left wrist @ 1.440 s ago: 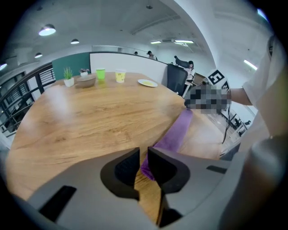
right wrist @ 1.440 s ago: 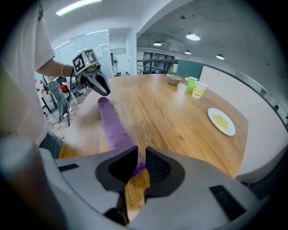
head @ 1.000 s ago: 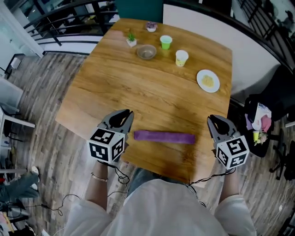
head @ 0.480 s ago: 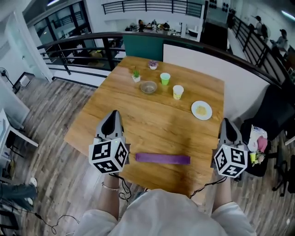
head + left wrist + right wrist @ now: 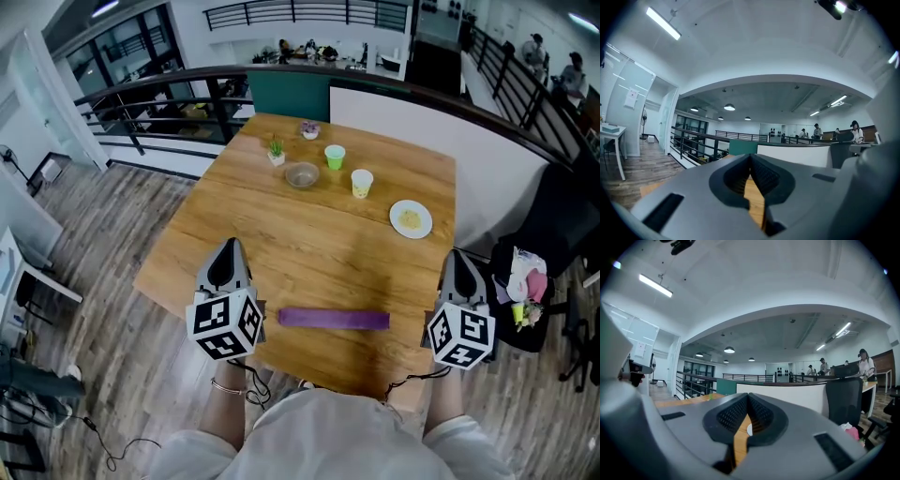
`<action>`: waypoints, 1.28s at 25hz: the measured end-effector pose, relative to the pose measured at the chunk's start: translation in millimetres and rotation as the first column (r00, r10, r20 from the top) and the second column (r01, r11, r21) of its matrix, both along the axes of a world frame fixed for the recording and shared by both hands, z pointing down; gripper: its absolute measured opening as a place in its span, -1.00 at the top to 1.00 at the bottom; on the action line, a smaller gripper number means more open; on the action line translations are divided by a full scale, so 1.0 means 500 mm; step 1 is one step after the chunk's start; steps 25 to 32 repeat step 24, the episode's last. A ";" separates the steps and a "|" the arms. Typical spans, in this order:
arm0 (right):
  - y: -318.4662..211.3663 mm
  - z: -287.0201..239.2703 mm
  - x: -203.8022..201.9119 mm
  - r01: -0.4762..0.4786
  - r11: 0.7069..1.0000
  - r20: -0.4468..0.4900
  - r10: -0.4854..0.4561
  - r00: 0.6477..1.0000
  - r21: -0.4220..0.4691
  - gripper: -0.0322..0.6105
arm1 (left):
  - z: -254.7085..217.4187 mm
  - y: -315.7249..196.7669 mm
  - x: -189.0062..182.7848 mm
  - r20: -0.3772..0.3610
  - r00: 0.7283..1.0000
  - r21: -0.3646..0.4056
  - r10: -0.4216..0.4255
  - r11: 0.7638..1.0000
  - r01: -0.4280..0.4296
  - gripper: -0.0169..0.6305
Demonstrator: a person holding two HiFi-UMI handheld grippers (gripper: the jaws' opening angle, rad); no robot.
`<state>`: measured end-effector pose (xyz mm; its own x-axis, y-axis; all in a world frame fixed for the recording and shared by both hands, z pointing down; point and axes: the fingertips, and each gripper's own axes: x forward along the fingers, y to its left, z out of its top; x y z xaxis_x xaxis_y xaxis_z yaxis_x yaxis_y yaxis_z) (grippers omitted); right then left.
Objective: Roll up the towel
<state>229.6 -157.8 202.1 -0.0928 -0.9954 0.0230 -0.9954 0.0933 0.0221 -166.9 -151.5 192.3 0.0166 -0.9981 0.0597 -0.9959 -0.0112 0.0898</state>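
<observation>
While both sets of jaws are pressed together on nothing, the left hand-held gripper [image 5: 229, 247] and the right hand-held gripper [image 5: 457, 255] flank the towel [image 5: 333, 319], each apart from one end. The purple towel lies rolled into a long, thin cylinder near the tabletop's [image 5: 281, 234] front edge. Farther back stand a plate [image 5: 411, 218], a yellow cup [image 5: 362, 184], a bowl [image 5: 302, 175], a green cup [image 5: 335, 157] and a small plant [image 5: 276, 150].
</observation>
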 end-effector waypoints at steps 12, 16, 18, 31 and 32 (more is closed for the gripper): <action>0.028 0.008 -0.019 -0.026 1.000 -0.036 0.026 0.999 -0.008 0.90 | 0.024 0.009 -0.005 -0.012 0.999 -0.024 0.042 0.999 -0.042 0.94; 0.033 0.006 -0.014 -0.040 0.999 -0.032 0.040 0.999 -0.006 0.90 | 0.024 0.005 0.001 -0.009 0.998 -0.024 0.055 0.998 -0.055 0.94; 0.034 0.006 -0.013 -0.042 0.999 -0.035 0.041 0.999 -0.006 0.90 | 0.025 0.004 0.003 -0.007 0.998 -0.025 0.058 0.998 -0.059 0.94; 0.033 0.000 -0.018 -0.043 0.999 -0.044 0.043 0.998 -0.001 0.90 | 0.022 0.004 0.004 -0.012 0.998 -0.021 0.065 0.998 -0.066 0.94; 0.033 0.000 -0.018 -0.043 0.999 -0.044 0.043 0.998 -0.001 0.90 | 0.022 0.004 0.004 -0.012 0.998 -0.021 0.065 0.998 -0.066 0.94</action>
